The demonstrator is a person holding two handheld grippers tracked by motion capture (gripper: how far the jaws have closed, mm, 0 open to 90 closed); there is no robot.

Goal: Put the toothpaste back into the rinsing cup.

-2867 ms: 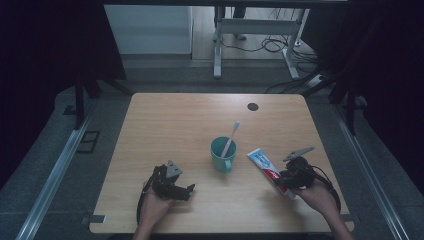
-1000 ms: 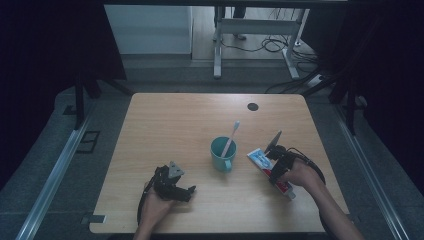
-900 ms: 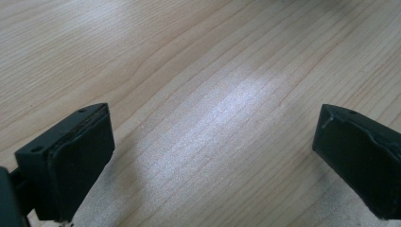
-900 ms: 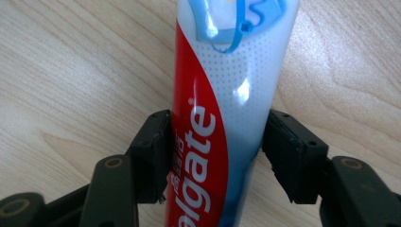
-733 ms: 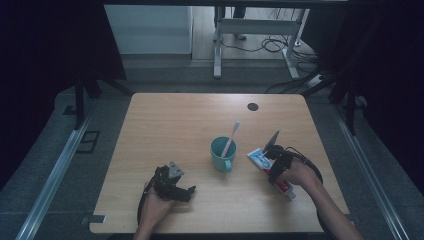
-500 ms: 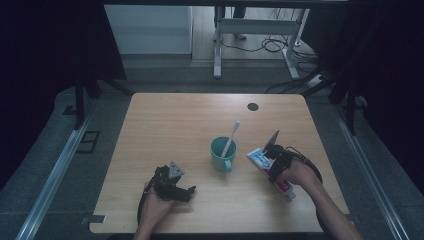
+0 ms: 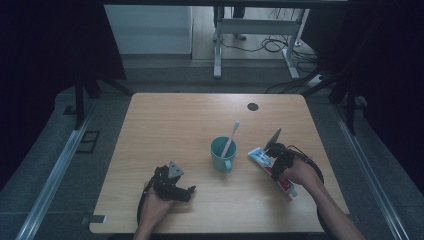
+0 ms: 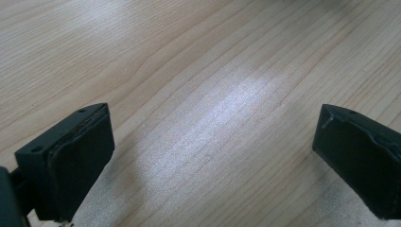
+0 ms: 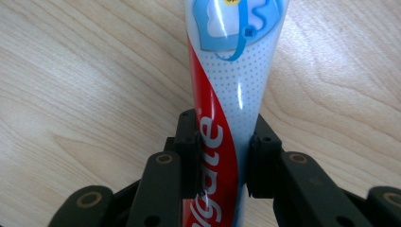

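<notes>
A red, white and blue toothpaste tube point(image 7: 259, 157) lies flat on the wooden table point(image 7: 175, 125), right of a teal cup point(image 7: 222, 154) holding a white toothbrush point(image 7: 231, 137). My right gripper point(image 7: 274, 161) sits over the tube's middle. In the right gripper view its jaws have just been closing, and the pads now press both sides of the tube point(image 9: 231, 80), so the right gripper point(image 9: 222, 158) is shut on it. My left gripper point(image 7: 175, 186) rests near the front left of the table. Its jaws stand wide apart over bare wood, leaving the left gripper point(image 8: 213, 156) open.
A dark round hole point(image 7: 253, 106) marks the table's far right part. Beyond the far edge stand a white desk frame point(image 7: 250, 30) and floor cables. Dark curtains hang on both sides.
Since the earliest frame my right hand has come leftward onto the toothpaste tube, and it has stayed there over the last second. The left hand has not moved.
</notes>
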